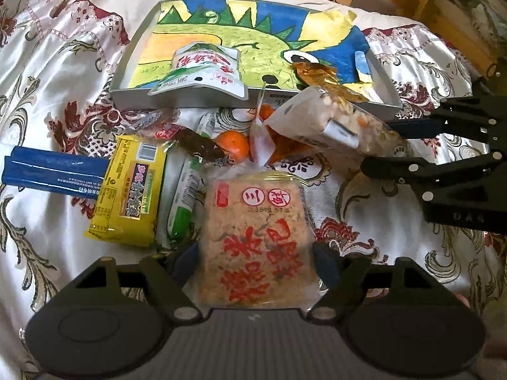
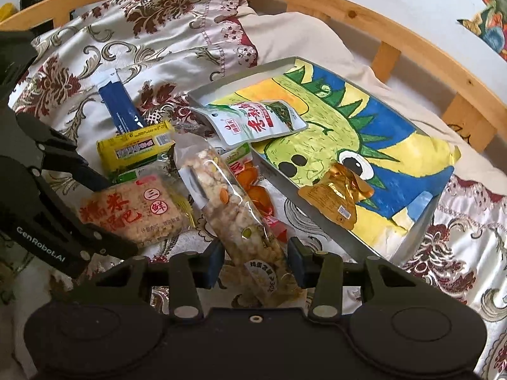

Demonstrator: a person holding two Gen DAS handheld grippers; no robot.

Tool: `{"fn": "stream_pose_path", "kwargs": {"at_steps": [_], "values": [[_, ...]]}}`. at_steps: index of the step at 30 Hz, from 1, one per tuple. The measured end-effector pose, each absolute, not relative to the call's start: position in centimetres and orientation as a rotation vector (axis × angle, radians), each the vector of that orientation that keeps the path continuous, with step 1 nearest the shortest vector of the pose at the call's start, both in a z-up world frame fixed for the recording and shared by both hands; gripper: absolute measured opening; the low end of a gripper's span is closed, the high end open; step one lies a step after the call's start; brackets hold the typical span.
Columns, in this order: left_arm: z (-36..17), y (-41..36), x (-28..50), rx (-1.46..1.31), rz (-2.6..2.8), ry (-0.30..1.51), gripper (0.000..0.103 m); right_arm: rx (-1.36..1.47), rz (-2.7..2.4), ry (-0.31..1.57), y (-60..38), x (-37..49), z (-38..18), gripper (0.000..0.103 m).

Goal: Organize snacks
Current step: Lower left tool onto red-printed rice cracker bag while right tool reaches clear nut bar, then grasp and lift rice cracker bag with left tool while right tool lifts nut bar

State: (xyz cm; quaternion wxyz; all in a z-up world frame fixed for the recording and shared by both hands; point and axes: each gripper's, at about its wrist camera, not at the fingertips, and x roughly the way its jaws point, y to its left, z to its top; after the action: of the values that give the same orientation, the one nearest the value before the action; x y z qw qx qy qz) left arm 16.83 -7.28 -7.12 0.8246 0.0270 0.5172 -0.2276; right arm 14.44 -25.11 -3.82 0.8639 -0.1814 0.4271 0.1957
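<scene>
Clear nut bar packet [image 2: 244, 221] sits clamped between right gripper [image 2: 255, 261] pads.

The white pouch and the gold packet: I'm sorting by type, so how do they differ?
The white pouch is larger and flat, with red lettering; the gold packet is smaller, shiny and crinkled. The white pouch overhangs the near wall of the tray; whether the gold packet lies wholly inside I cannot tell. Both rest on the tray's dinosaur drawing, and no gripper touches either.
</scene>
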Motion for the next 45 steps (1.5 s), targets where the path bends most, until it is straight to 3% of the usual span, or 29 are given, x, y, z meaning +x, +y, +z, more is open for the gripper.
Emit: {"fn": "stream_pose_path", "kwargs": {"at_steps": [34, 45], "values": [[-4.8, -6.5, 14.2, -0.048, -0.617, 1.046, 0.074, -0.515, 0.259, 0.689, -24.7, 11.8, -1.5, 0.039], [-2.3, -5.2, 14.3, -0.129, -0.518, 0.838, 0.074, -0.546, 0.181, 0.536, -24.7, 11.5, -0.5, 0.039]]}}
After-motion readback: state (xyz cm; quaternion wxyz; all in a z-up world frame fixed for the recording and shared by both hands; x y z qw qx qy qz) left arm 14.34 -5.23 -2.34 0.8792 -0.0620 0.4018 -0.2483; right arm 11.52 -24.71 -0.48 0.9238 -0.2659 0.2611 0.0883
